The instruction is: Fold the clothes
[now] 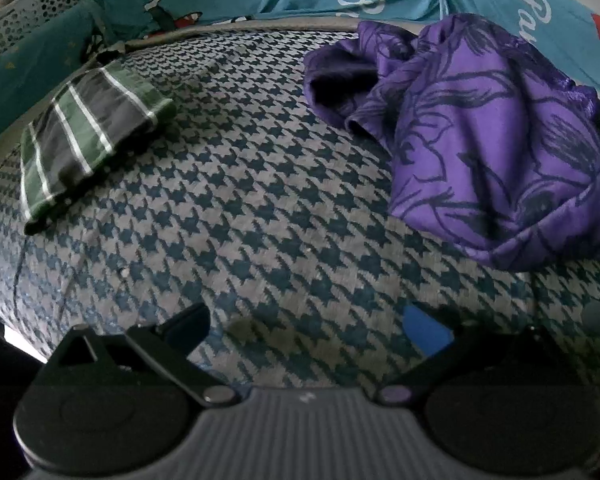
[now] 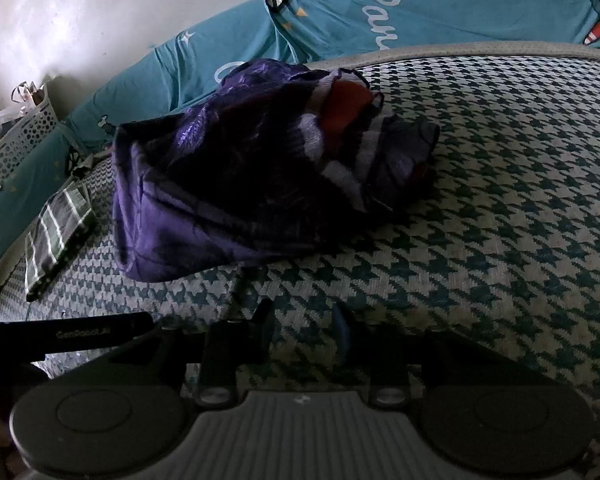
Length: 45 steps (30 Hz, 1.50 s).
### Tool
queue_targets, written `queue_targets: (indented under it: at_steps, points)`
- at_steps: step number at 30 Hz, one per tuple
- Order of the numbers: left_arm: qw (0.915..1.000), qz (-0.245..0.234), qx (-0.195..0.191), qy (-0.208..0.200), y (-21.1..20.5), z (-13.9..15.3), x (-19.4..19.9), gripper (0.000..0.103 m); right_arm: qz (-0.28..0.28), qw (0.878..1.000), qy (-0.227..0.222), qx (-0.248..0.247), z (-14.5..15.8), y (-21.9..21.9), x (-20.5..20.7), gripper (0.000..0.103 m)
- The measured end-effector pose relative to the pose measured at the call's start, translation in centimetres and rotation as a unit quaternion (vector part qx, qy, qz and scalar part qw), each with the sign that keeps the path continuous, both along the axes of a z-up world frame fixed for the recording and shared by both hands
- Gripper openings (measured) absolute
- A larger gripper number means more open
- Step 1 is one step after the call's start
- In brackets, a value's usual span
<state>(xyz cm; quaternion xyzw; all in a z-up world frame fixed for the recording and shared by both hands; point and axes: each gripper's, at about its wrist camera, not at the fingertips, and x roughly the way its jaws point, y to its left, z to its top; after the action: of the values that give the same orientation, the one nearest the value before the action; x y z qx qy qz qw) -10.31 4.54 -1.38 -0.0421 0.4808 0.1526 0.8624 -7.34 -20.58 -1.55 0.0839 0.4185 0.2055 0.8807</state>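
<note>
At far left sits a perforated white basket (image 1: pixel 32 4), then a folded green striped cloth (image 1: pixel 88 136) on the houndstooth mat (image 1: pixel 240 200). Further right lies the crumpled purple garment (image 1: pixel 480 132), unfolded; only the right wrist view shows a red and white striped piece (image 2: pixel 348 108) tucked in it. Behind runs teal bedding (image 2: pixel 340 12) with white script, partly readable as "Pan". The left gripper (image 1: pixel 316 324) hangs released, fingers wide over the mat. The right gripper (image 2: pixel 304 320) holds nothing, its fingers a narrow gap apart.
</note>
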Motion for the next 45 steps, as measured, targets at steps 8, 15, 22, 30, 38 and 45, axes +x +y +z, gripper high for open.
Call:
queue_targets:
  at_steps: [8, 15, 22, 30, 38, 45]
  points:
    - [0.9996, 0.004, -0.005, -0.029, 0.0, 2.2, -0.2, 0.103, -0.002, 1.0, 0.004, 0.004, 0.0, -0.1, 0.0, 0.032]
    - [0.9981, -0.008, -0.012, -0.059, -0.7, 4.6, -0.7, 0.103, -0.002, 1.0, 0.004, 0.003, 0.0, 0.0, 0.0, 0.033]
    - [0.9973, -0.017, -0.008, -0.071, -1.3, 5.7, -0.9, 0.103, -0.002, 1.0, 0.0, -0.002, 0.0, 0.2, -0.1, 0.034]
    - [0.996, -0.027, -0.002, -0.085, -2.0, 6.9, -0.6, 0.103, 0.001, 1.0, -0.001, -0.001, 0.0, 0.4, -0.2, 0.037]
    - [0.9948, -0.033, 0.002, -0.096, -2.1, 7.8, 0.4, 0.103, -0.004, 1.0, 0.002, 0.011, 0.1, 0.3, -0.2, 0.037]
    - [0.9943, -0.04, 0.01, -0.099, -2.3, 8.5, 2.5, 0.103, -0.007, 1.0, 0.005, 0.028, 0.7, 0.2, 0.0, 0.037]
